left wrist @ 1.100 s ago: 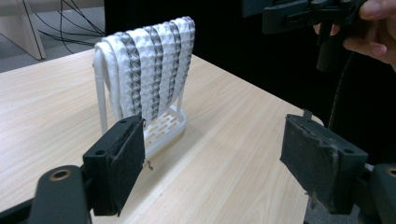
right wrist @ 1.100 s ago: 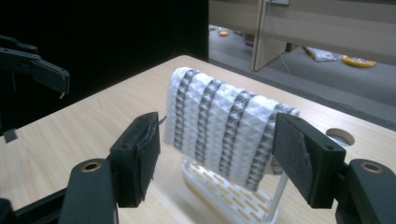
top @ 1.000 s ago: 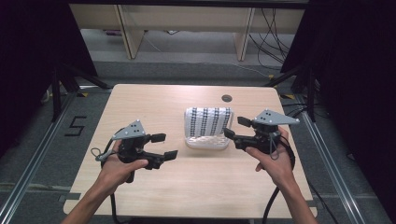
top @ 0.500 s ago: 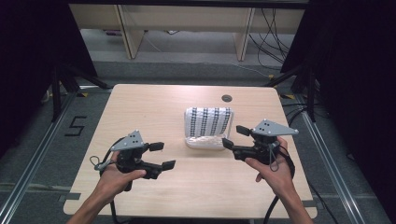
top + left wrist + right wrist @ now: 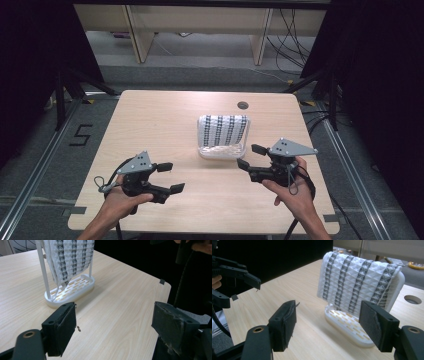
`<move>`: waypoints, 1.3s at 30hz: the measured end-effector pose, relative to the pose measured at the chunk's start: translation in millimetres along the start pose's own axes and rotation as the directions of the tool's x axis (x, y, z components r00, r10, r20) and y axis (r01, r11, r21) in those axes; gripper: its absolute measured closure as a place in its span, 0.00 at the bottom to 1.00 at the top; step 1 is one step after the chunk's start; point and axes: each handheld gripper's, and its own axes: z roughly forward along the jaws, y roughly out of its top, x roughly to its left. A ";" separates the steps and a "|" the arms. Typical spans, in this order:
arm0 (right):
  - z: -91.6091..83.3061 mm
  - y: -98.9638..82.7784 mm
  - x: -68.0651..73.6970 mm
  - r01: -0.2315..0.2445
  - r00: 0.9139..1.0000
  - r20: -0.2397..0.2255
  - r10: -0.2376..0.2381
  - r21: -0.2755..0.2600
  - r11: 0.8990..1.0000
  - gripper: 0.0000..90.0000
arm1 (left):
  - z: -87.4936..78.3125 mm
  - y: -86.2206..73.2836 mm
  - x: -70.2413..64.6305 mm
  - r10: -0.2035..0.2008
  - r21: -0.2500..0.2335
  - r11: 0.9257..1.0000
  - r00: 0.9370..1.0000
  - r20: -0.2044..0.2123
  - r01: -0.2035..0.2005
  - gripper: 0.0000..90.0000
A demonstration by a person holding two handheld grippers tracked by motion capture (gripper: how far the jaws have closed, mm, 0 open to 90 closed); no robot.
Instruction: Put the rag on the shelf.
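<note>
Table (image 5: 165, 120): cloth (image 5: 223, 130) over rack (image 5: 222, 151)

A pale wooden worktop (image 5: 165, 120) with a round cable hole (image 5: 243, 105) is set on a grey floor (image 5: 45, 165) marked with a black "5" (image 5: 81, 135). Behind it, light wooden furniture legs (image 5: 136, 35) and loose black cables (image 5: 295, 40) are seen, flanked by dark curtains (image 5: 380, 75)

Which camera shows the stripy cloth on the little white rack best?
The right gripper view: the cloth hangs close and whole over the white rack, stripes clear. The left gripper view crops its top; the high view shows it small and far off.
</note>
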 end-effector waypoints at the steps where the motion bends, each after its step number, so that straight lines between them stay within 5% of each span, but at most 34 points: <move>1: 0.5 -1.4 0.2 0.001 1.000 -0.006 -0.001 -0.010 1.000 0.35 | -0.6 -1.6 -0.8 -0.001 0.010 1.000 1.000 -0.010 0.001 0.21; 13: 2.5 -31.5 11.8 -0.026 0.999 -0.047 0.026 0.004 1.000 0.35 | 1.5 -28.6 -1.7 -0.019 0.022 1.000 1.000 -0.006 0.019 0.21; 17: 3.9 -41.5 12.7 0.010 0.999 -0.044 -0.010 0.014 1.000 0.35 | 0.3 -34.9 -5.3 0.005 0.042 0.999 1.000 -0.030 -0.003 0.21; 19: 3.6 -45.3 16.0 -0.016 0.998 -0.063 0.018 0.026 1.000 0.35 | -1.0 -37.9 -6.4 0.012 0.045 0.999 0.999 -0.031 -0.011 0.21; 25: 5.2 -59.2 16.6 0.002 0.998 -0.070 0.000 0.033 0.999 0.35 | -1.3 -51.6 -6.3 -0.003 0.055 0.998 0.999 -0.035 0.005 0.21; 27: 5.6 -64.7 18.0 -0.033 0.996 -0.080 0.036 0.041 0.999 0.35 | -0.6 -56.3 -6.0 0.006 0.063 0.998 0.999 -0.041 -0.004 0.20; 30: 5.0 -72.2 16.3 -0.012 0.997 -0.071 0.016 0.055 0.998 0.35 | 0.8 -62.2 -5.8 0.021 0.077 0.997 0.998 -0.052 -0.017 0.20; 39: 5.4 -91.4 20.6 -0.062 0.994 -0.086 0.070 0.096 0.993 0.28 | 7.6 -76.6 -9.0 0.018 0.104 0.994 0.999 -0.042 -0.013 0.20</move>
